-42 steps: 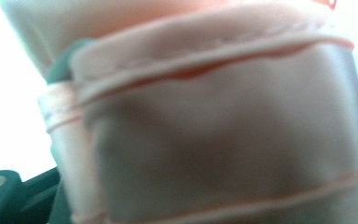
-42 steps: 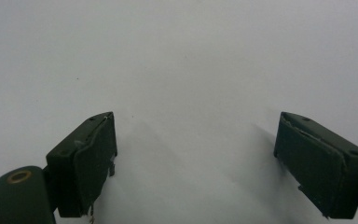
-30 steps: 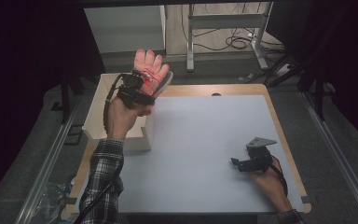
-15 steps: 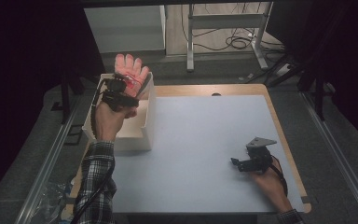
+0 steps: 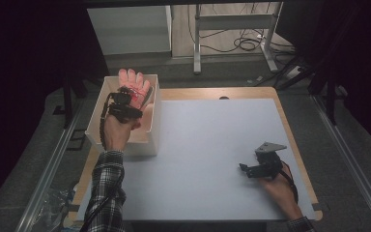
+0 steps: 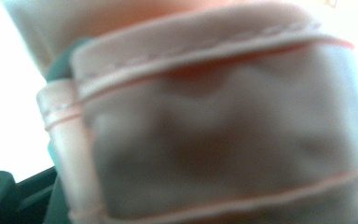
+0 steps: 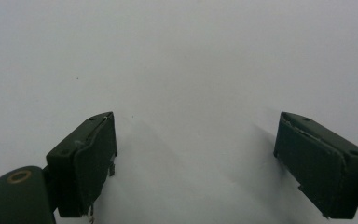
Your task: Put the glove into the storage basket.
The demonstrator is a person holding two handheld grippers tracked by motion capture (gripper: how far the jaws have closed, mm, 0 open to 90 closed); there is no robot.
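- Pink glove (image 5: 134, 83), with its fingers pointing away from the person, sits over the far end of a white box (image 5: 107, 140) at the table's left edge; it is held there by the left gripper (image 5: 131, 94).
- Left gripper: seen from above, it is down inside the box opening, clamped on the glove. In the left gripper view the pink fabric with its stitched seams (image 6: 223, 116) presses right up against the lens; the picture is blurred, so the jaws themselves are hard to make out.
- A plaid sleeve (image 5: 104, 193) leads up from the bottom left to that hand.
- The pale table top (image 5: 207, 145) lies bare in the middle.
- Right gripper (image 5: 244, 169) rests low on the table near the front right corner, well apart from the box. Its jaws stand wide apart with nothing between them, as the right gripper view (image 7: 196, 158) shows plainly.
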